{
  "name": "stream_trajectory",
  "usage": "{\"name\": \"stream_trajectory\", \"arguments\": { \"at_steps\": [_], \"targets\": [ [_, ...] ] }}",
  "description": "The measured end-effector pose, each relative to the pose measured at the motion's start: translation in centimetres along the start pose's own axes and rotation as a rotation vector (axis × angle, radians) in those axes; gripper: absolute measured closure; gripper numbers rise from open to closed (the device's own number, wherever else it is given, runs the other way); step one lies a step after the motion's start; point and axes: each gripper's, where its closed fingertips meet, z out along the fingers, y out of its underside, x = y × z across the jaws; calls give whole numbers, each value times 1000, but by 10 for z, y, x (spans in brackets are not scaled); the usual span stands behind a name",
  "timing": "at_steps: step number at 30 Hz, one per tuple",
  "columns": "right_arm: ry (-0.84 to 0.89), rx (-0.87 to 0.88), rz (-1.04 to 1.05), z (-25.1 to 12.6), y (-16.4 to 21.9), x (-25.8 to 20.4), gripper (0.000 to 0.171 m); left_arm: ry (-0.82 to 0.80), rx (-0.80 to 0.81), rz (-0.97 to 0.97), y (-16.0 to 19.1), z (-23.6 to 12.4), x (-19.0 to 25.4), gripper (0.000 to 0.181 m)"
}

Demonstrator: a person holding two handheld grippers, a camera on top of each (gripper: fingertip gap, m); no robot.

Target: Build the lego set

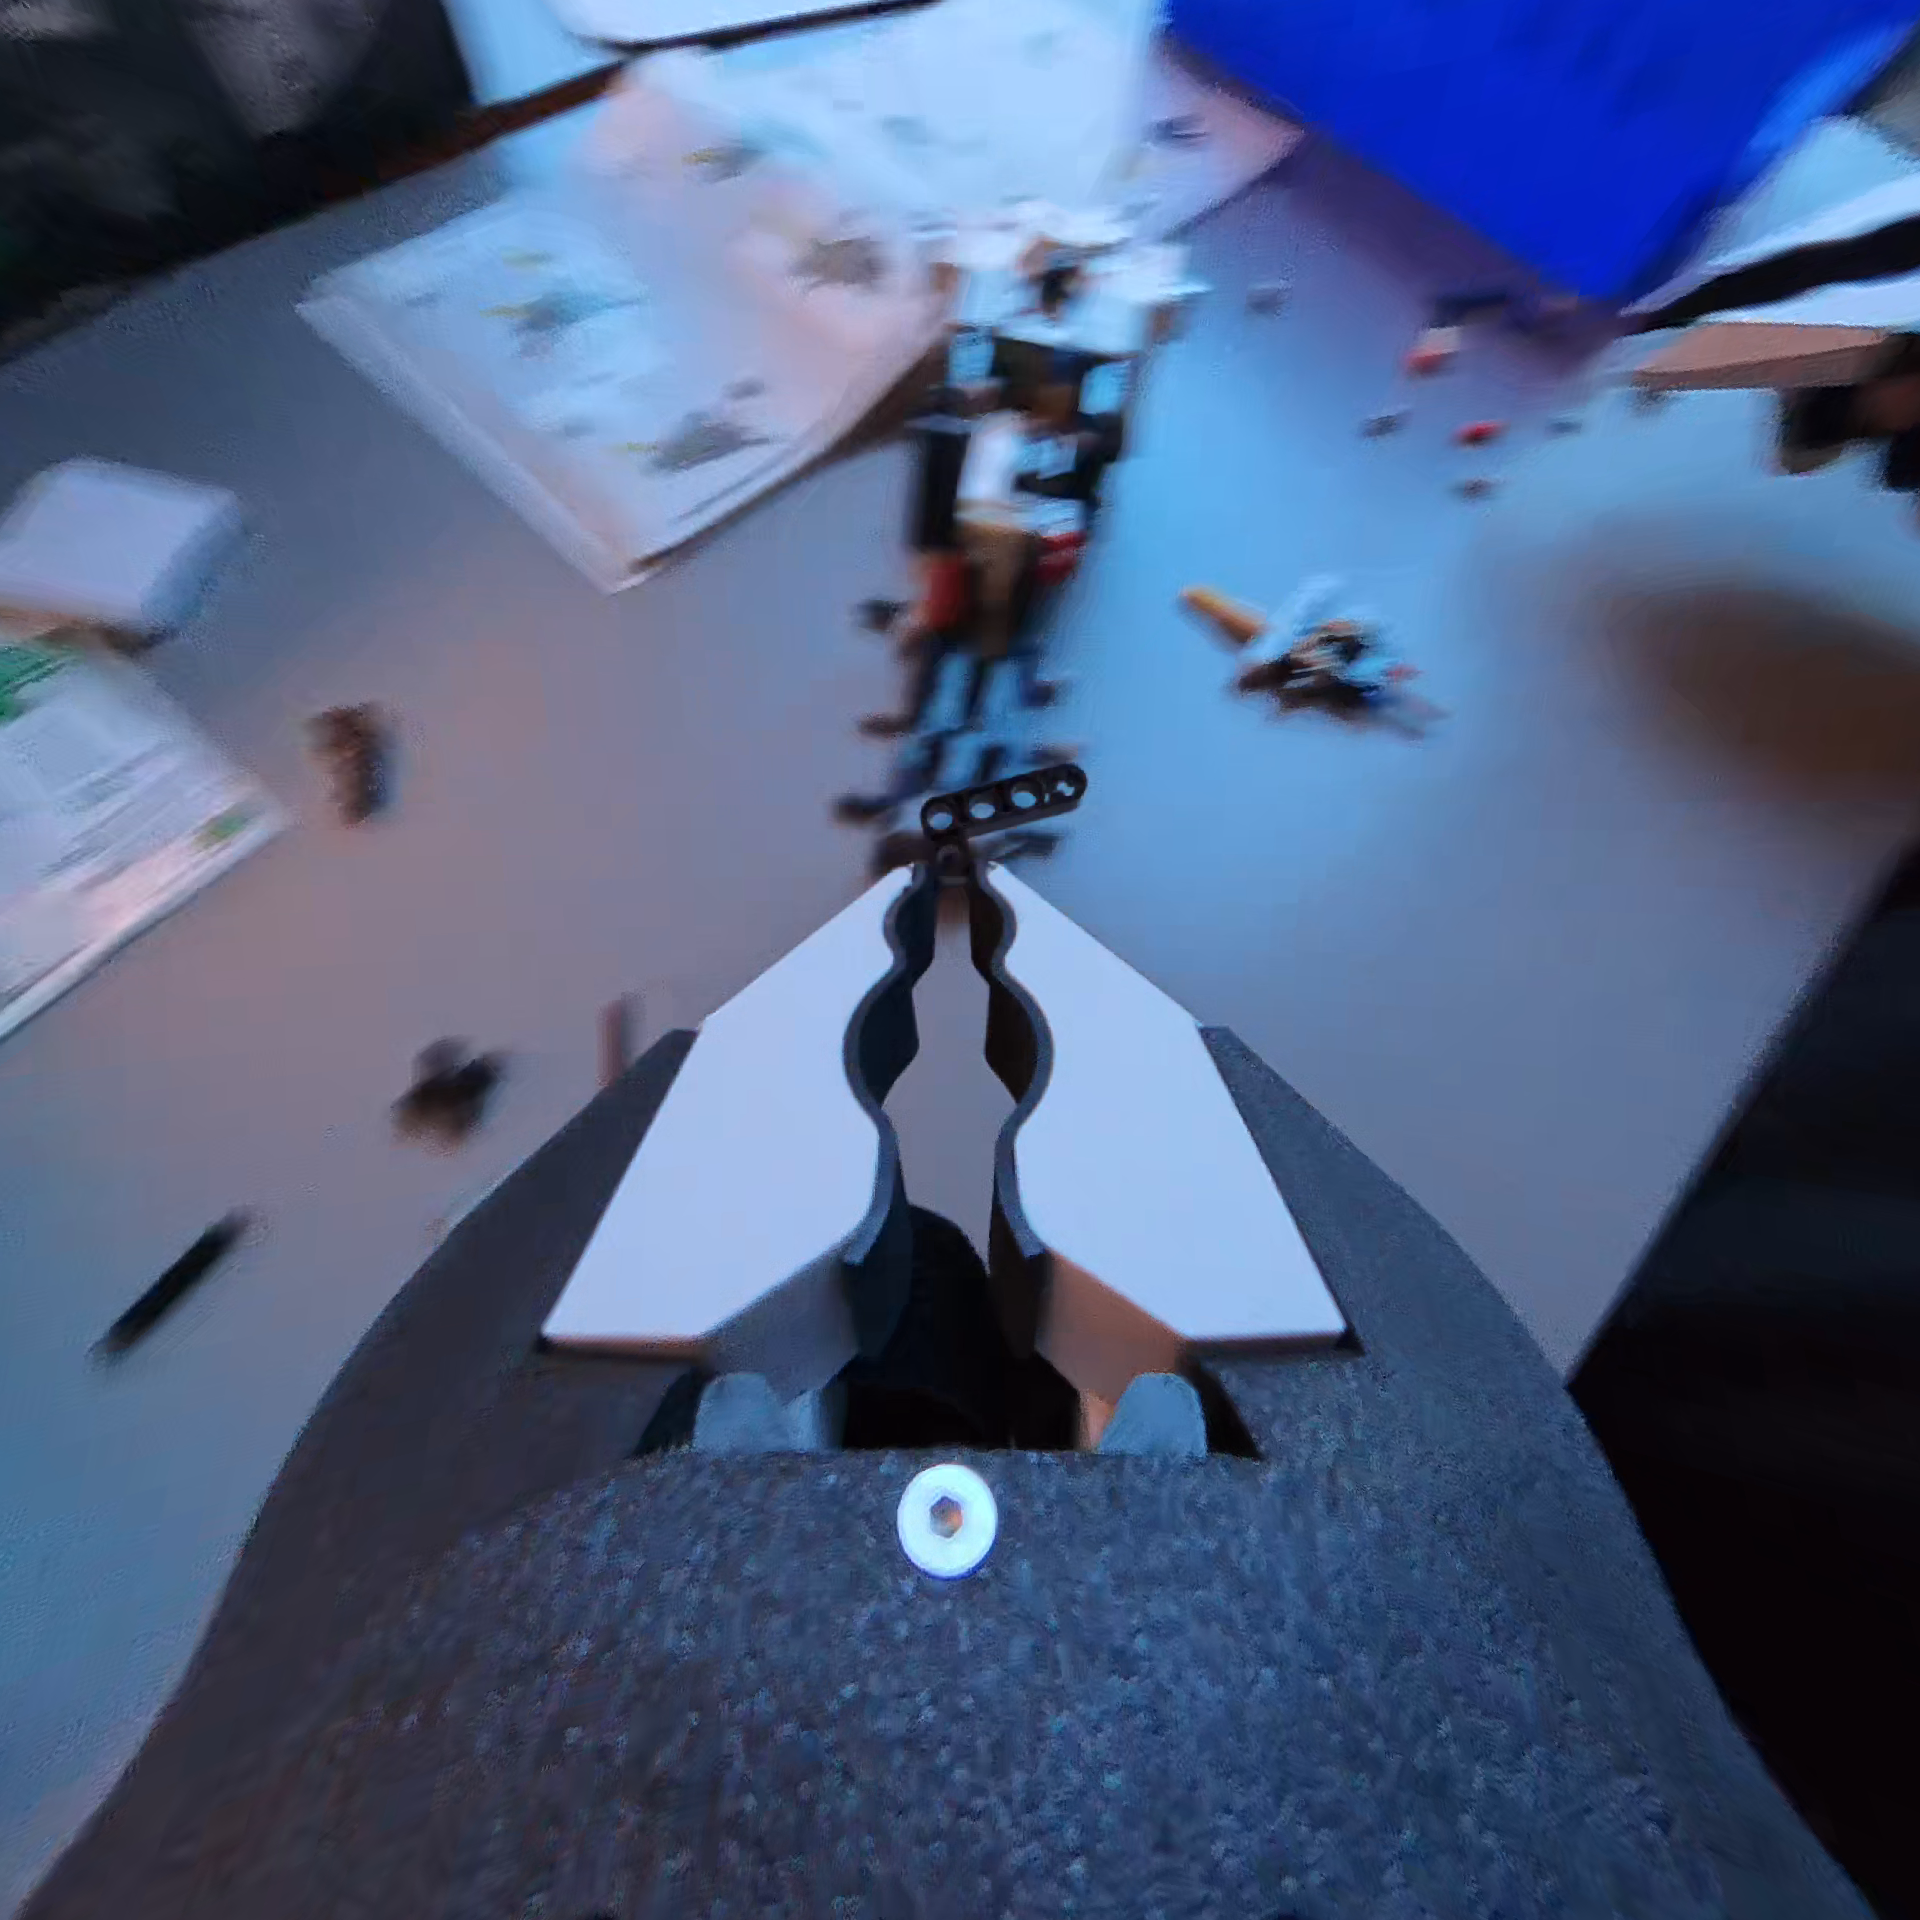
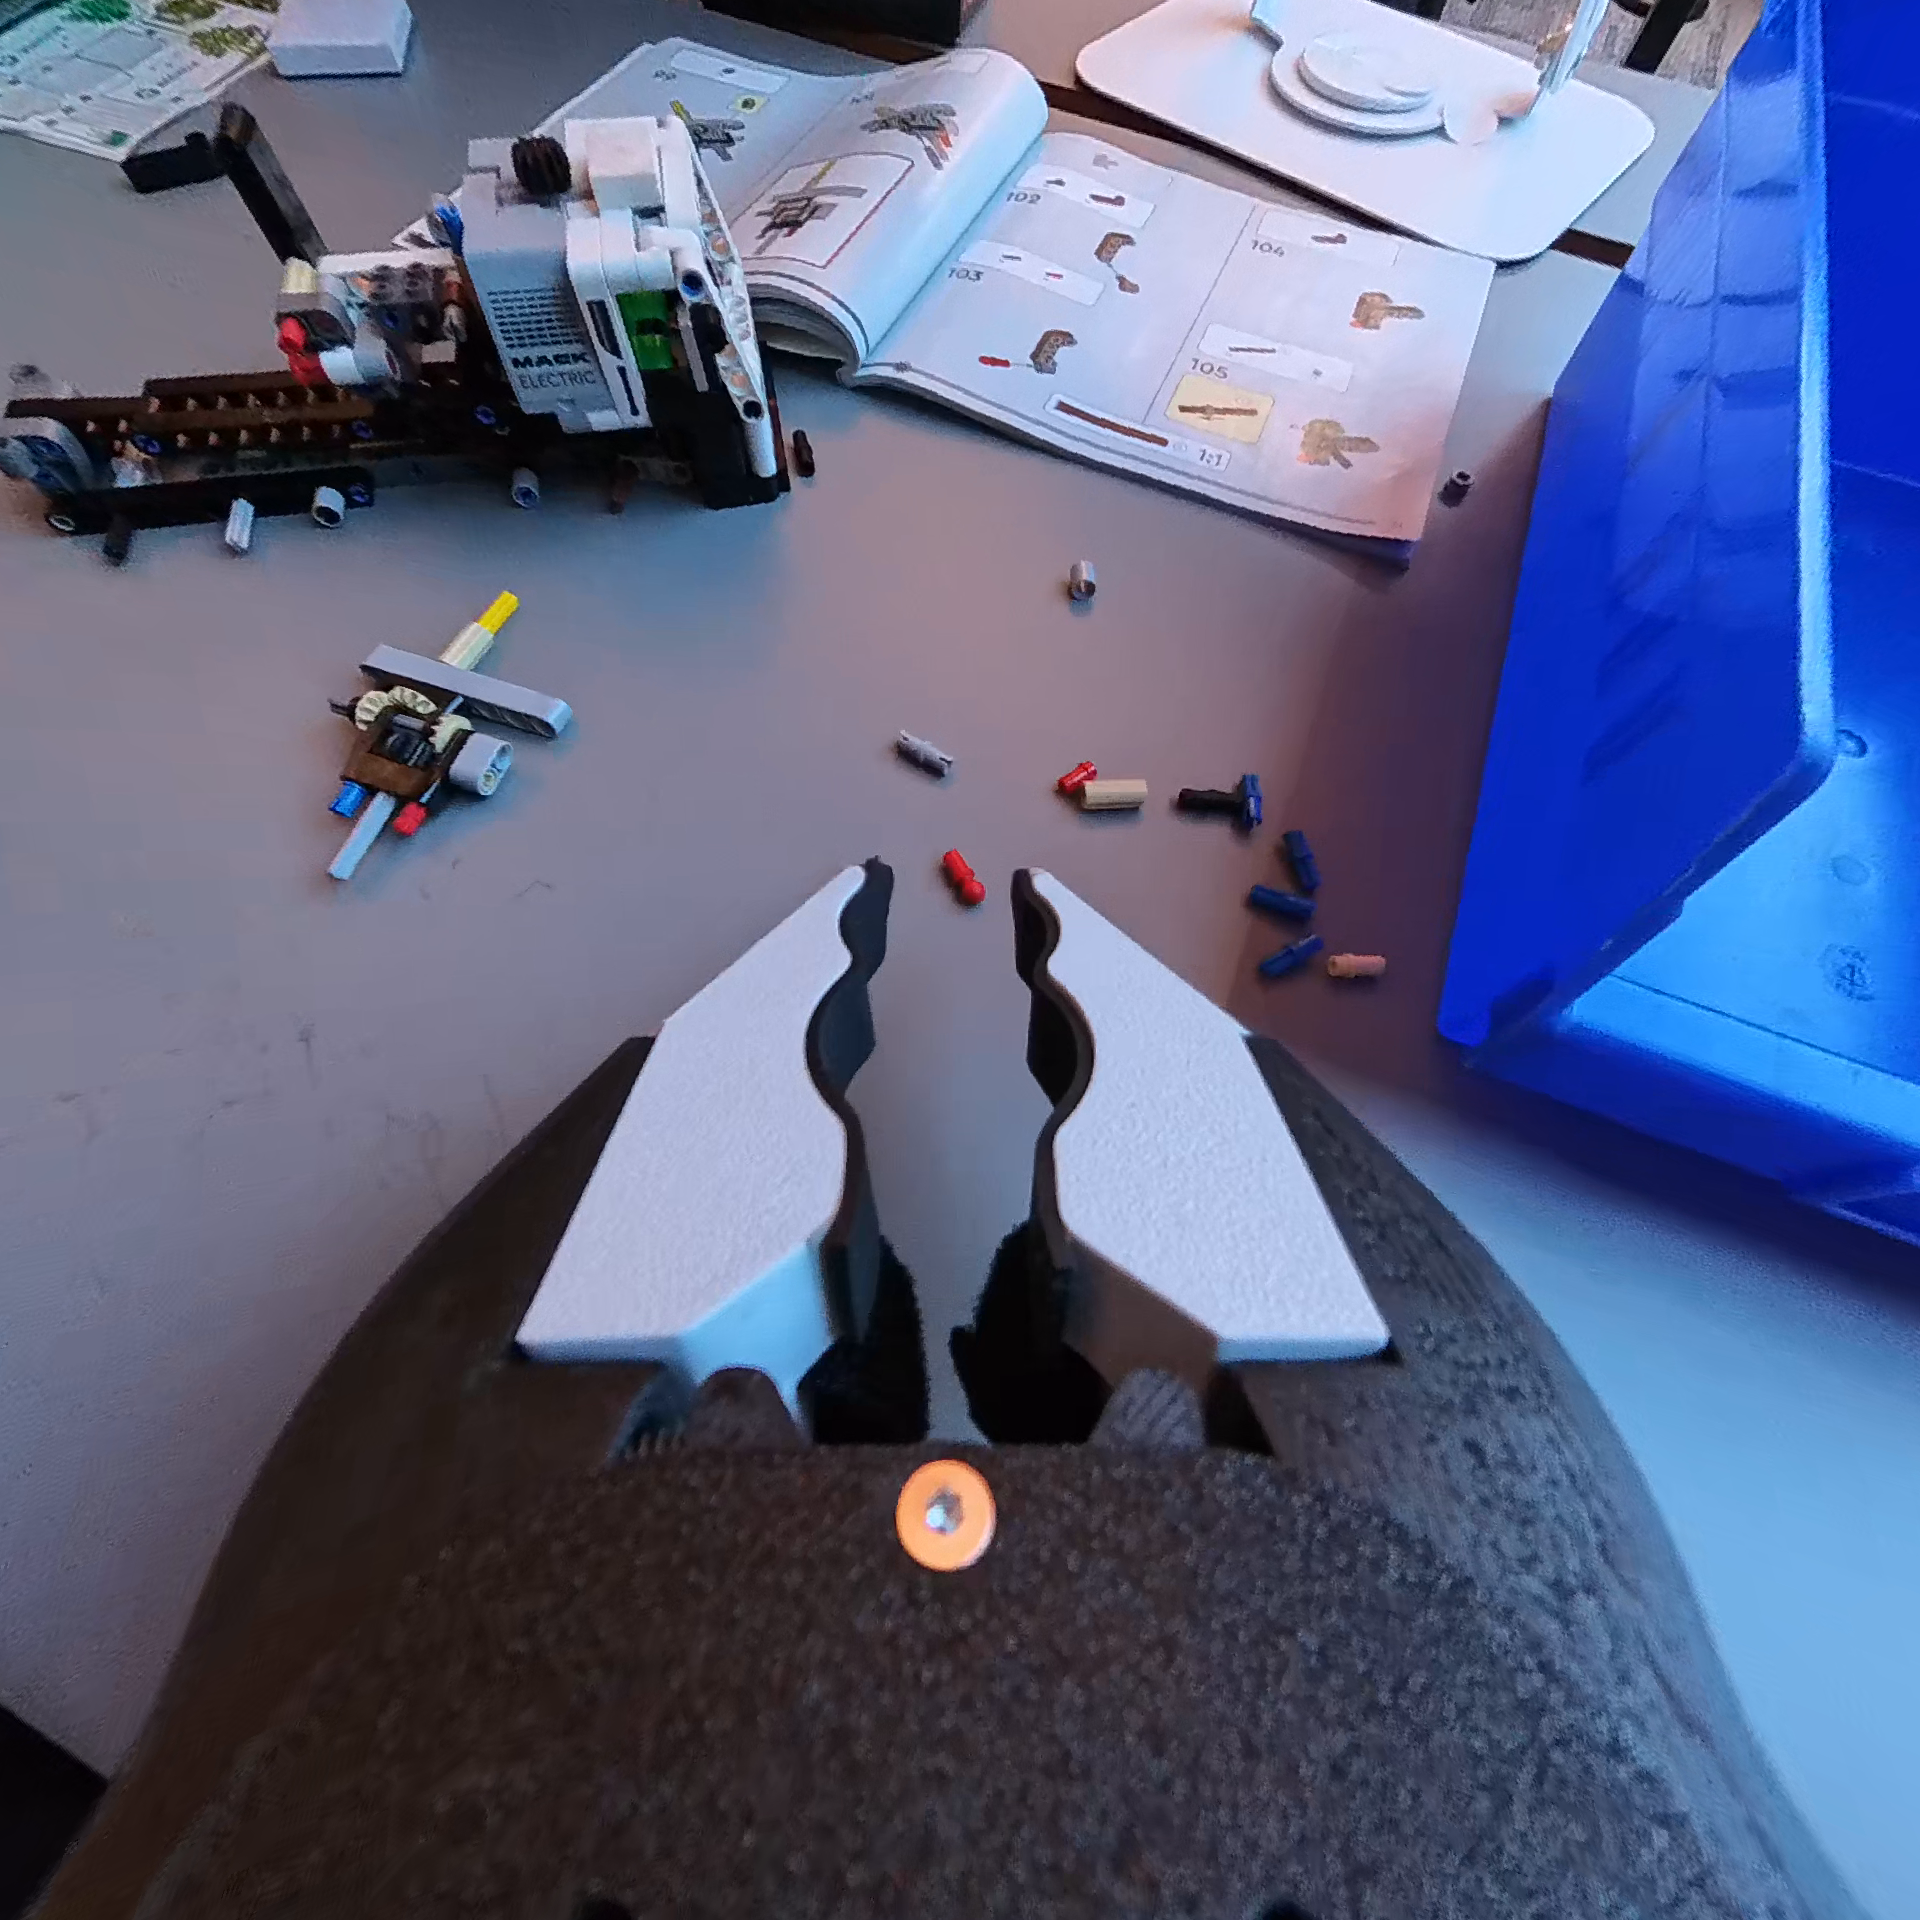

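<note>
Left tongs (image 1: 948, 871), grainy black with wavy white fingers, pinch a black holed beam (image 1: 1003, 802). Right tongs (image 2: 951, 883) gape over the grey bench (image 2: 675, 644), a red pin (image 2: 962, 876) between their tips. Glossy blue bin (image 2: 1704, 665) sits right; half-built truck (image 2: 499, 343) far left.

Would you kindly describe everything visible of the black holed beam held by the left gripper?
The black beam is a thin, flat plastic-looking strip with a row of round holes, one end hole cross-shaped. It lies roughly crosswise, slightly tilted, just beyond the left gripper, whose jaws are closed on a short part beneath its left end. It is above the blurred grey table.
</note>
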Motion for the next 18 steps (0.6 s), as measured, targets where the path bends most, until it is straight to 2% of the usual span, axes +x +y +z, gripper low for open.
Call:
{"name": "stream_trajectory", "arguments": {
  "at_steps": [4,9,13,18],
  "targets": [
    [-41,26,3,1,-2,-11,148,258,-26,103,-12,55,85,178],
    [-78,43,7,-1,0,-26,149,452,-85,182,-8,103,158,178],
    [-89,47,-5,-9,5,-29,149,511,-138,308,-4,125,193,177],
    [-85,47,-3,-22,12,-23,149,528,-170,399,-1,137,212,177]
  ]
}}
